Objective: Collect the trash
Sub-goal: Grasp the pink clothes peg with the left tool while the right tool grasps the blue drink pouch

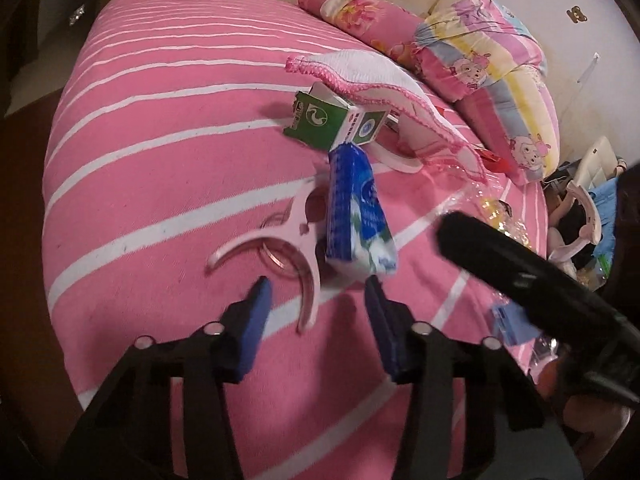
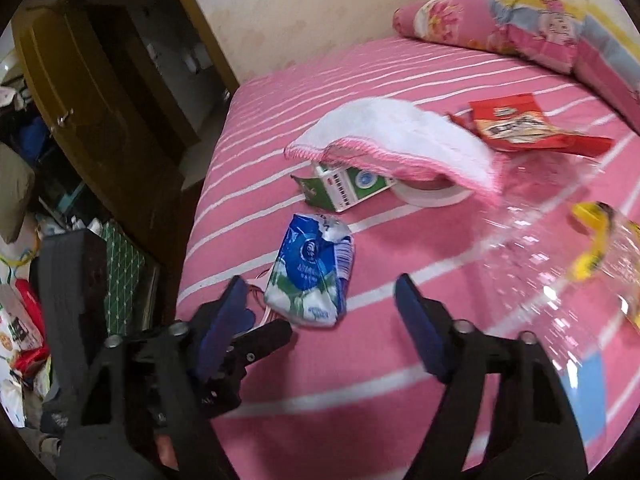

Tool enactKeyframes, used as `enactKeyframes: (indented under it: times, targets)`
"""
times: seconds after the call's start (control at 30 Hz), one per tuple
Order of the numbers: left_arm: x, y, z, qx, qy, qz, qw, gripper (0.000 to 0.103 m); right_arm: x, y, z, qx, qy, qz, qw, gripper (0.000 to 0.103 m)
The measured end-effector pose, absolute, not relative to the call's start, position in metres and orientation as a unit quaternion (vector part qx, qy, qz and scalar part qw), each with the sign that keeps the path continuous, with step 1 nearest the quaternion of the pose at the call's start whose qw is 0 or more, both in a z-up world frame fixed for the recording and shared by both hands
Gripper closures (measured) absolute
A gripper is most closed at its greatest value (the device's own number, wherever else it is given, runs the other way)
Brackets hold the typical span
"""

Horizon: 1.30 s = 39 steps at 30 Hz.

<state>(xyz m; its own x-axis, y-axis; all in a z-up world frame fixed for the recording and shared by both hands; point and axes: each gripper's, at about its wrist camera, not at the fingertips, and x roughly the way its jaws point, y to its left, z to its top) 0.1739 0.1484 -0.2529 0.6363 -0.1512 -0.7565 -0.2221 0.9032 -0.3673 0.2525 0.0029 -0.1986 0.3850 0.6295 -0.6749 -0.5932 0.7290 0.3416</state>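
Observation:
A crumpled blue and white milk pouch (image 1: 358,210) lies on the pink striped bed; it also shows in the right wrist view (image 2: 310,270). Behind it is a green and white carton (image 1: 334,122) (image 2: 346,186), partly under a white cloth with pink trim (image 1: 378,80) (image 2: 396,136). A red snack wrapper (image 2: 520,124) and a clear plastic bottle with a yellow label (image 2: 568,248) lie to the right. My left gripper (image 1: 316,312) is open and empty, just short of the pouch. My right gripper (image 2: 320,308) is open and empty, with the pouch between its fingertips.
A pink clothes hanger (image 1: 280,240) lies under the pouch. A white tape roll (image 2: 432,196) sits under the cloth. Pillows (image 1: 480,64) are at the bed's far right. A wooden door (image 2: 100,92) and floor clutter (image 2: 24,280) stand left of the bed.

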Motion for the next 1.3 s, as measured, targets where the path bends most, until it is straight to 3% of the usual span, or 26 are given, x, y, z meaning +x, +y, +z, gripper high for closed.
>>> enactKeyframes:
  times: [0.13, 0.23, 0.3, 0.37, 0.43, 0.47, 0.5, 0.63, 0.67, 0.73, 0.8, 0.83, 0.9, 1.0, 1.3]
  targets:
    - [0.179, 0.149, -0.255, -0.215, 0.433, 0.028, 0.875, 0.089, 0.263, 0.023, -0.213, 0.002, 0.428, 0.370, 0.824, 0.033]
    - [0.181, 0.151, -0.256, -0.217, 0.434, 0.029, 0.874, 0.093, 0.267, 0.033, -0.222, -0.009, 0.436, 0.364, 0.823, 0.034]
    - [0.181, 0.148, -0.256, -0.210, 0.433, 0.032, 0.876, 0.093, 0.271, 0.037, -0.227, -0.010, 0.445, 0.364, 0.818, 0.047]
    - [0.180, 0.146, -0.256, -0.202, 0.433, 0.034, 0.878, 0.093, 0.272, 0.039, -0.230, -0.012, 0.448, 0.361, 0.818, 0.051]
    - [0.178, 0.148, -0.257, -0.209, 0.431, 0.033, 0.877, 0.094, 0.272, 0.038, -0.230, -0.018, 0.444, 0.360, 0.820, 0.061]
    - [0.179, 0.149, -0.257, -0.214, 0.430, 0.032, 0.876, 0.094, 0.271, 0.037, -0.229, -0.019, 0.442, 0.359, 0.822, 0.074]
    - [0.178, 0.151, -0.256, -0.221, 0.429, 0.032, 0.875, 0.094, 0.270, 0.034, -0.227, -0.020, 0.438, 0.354, 0.826, 0.100]
    - [0.173, 0.150, -0.254, -0.237, 0.424, 0.024, 0.874, 0.095, 0.270, 0.018, -0.228, -0.004, 0.451, 0.342, 0.824, 0.100]
    - [0.171, 0.149, -0.254, -0.240, 0.423, 0.021, 0.874, 0.095, 0.269, 0.017, -0.227, -0.005, 0.450, 0.341, 0.826, 0.095]
    - [0.169, 0.145, -0.254, -0.238, 0.424, 0.021, 0.874, 0.094, 0.264, 0.016, -0.224, -0.010, 0.437, 0.340, 0.833, 0.083]
    - [0.165, 0.146, -0.256, -0.245, 0.422, 0.024, 0.872, 0.094, 0.261, 0.019, -0.223, -0.018, 0.435, 0.339, 0.834, 0.051]
    - [0.164, 0.146, -0.257, -0.250, 0.422, 0.024, 0.871, 0.095, 0.259, 0.022, -0.223, -0.025, 0.434, 0.338, 0.835, 0.049]
    - [0.165, 0.148, -0.260, -0.255, 0.423, 0.024, 0.869, 0.094, 0.259, 0.028, -0.229, -0.029, 0.443, 0.342, 0.828, 0.055]
    - [0.166, 0.149, -0.261, -0.259, 0.422, 0.025, 0.868, 0.095, 0.266, 0.028, -0.237, -0.016, 0.462, 0.341, 0.818, 0.084]
    - [0.160, 0.154, -0.251, -0.288, 0.402, 0.019, 0.869, 0.095, 0.258, 0.008, -0.217, -0.001, 0.435, 0.343, 0.832, 0.092]
